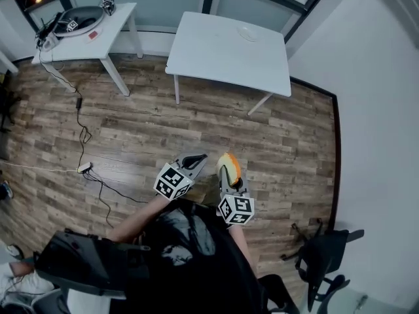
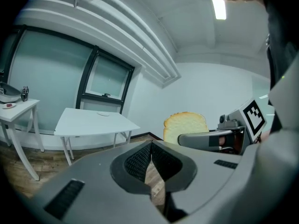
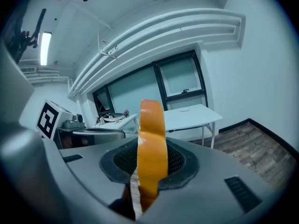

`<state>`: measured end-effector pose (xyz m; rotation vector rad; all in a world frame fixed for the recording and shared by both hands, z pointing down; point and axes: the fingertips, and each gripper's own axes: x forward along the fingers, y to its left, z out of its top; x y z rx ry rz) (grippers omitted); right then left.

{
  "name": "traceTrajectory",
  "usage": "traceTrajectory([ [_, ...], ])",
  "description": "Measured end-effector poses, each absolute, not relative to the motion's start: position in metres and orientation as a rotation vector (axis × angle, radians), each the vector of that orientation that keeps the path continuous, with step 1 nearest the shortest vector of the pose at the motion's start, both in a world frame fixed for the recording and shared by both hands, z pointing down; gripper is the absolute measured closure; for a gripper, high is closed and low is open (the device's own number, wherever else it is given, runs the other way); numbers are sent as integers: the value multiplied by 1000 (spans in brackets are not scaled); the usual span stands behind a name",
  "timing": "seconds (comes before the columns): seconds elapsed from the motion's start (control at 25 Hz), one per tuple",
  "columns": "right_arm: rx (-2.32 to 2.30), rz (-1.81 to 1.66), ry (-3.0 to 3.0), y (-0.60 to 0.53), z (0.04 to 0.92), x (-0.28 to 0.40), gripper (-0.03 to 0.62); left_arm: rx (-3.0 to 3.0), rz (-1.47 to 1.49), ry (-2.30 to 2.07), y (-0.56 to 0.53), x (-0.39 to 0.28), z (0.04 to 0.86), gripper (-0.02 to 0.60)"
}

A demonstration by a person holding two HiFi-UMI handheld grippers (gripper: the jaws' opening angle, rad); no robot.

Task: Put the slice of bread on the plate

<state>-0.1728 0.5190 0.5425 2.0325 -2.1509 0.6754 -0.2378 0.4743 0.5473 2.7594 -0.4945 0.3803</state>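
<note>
The slice of bread [image 3: 152, 148] stands on edge between the jaws of my right gripper [image 3: 150, 164], which is shut on it, its orange crust towards the camera. In the head view the bread [image 1: 229, 165] rides in the right gripper [image 1: 226, 173] above the wooden floor, close to my body. From the left gripper view the slice's pale face [image 2: 185, 126] shows to the right. My left gripper [image 2: 150, 154] is shut with nothing in it and sits beside the right one [image 1: 194, 161]. The plate [image 1: 247, 33] lies on the far white table [image 1: 229, 51], well ahead of both grippers.
A second white table [image 1: 91, 34] at the far left carries a round grey dish [image 1: 80, 19] and marker cubes. Cables [image 1: 85, 142] trail over the floor on the left. A black chair [image 1: 324, 254] stands at lower right, near the white wall [image 1: 373, 110].
</note>
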Motion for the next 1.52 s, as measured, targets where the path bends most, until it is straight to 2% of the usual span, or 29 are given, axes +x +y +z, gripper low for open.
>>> traceTrajectory([
  [0.48, 1950, 679, -2166, 440, 547, -87, 491, 2734, 372, -592, 399, -160, 538, 578],
  [1.0, 1799, 504, -2233, 314, 519, 49, 491, 2758, 398, -674, 292, -4, 518, 578],
  [1.52, 1794, 542, -2217, 228, 525, 75, 491, 2731, 386, -685, 203, 23, 522, 578],
])
